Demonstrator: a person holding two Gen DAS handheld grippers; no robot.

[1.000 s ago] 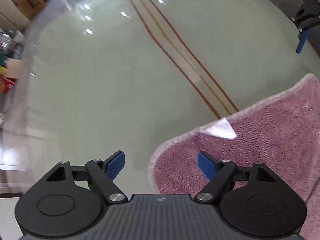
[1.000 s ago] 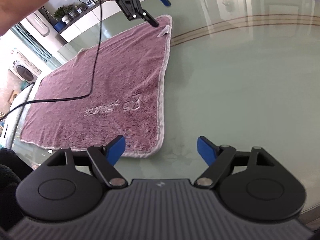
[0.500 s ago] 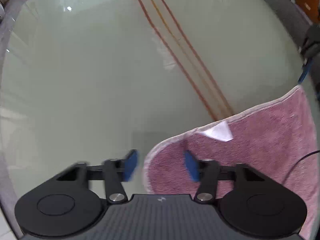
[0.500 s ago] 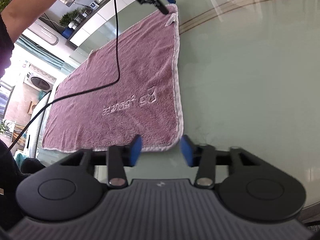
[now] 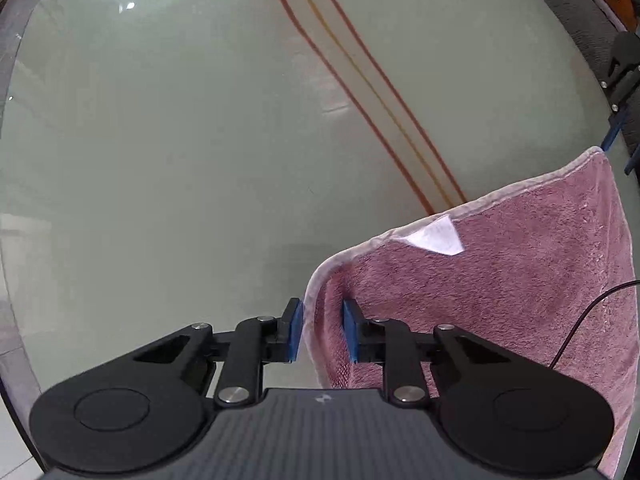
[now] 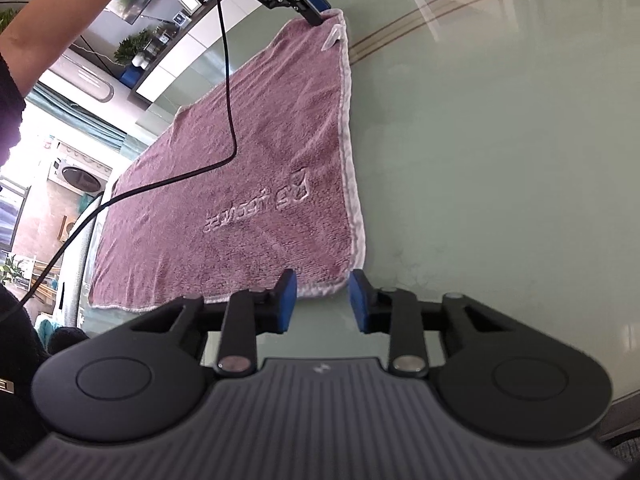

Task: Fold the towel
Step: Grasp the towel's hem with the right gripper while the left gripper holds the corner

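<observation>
Left gripper [image 5: 322,330] points down at one corner of the pink towel [image 6: 248,184], jaws closing, bunched hem between the blue pads [image 5: 295,330] and apparently touching them. Right gripper [image 6: 322,304] jaws closing around the near corner; pads not yet pressing it. Towel lies flat on the glass table [image 6: 500,160], white tag [image 5: 434,236] near the left-hand corner. Black cable [image 6: 224,80] trails across the cloth. Striped inlay [image 5: 360,72] runs beyond.

A home: glass dining table [image 6: 500,140], washing machine [image 6: 78,172], potted plants [image 6: 134,50].
</observation>
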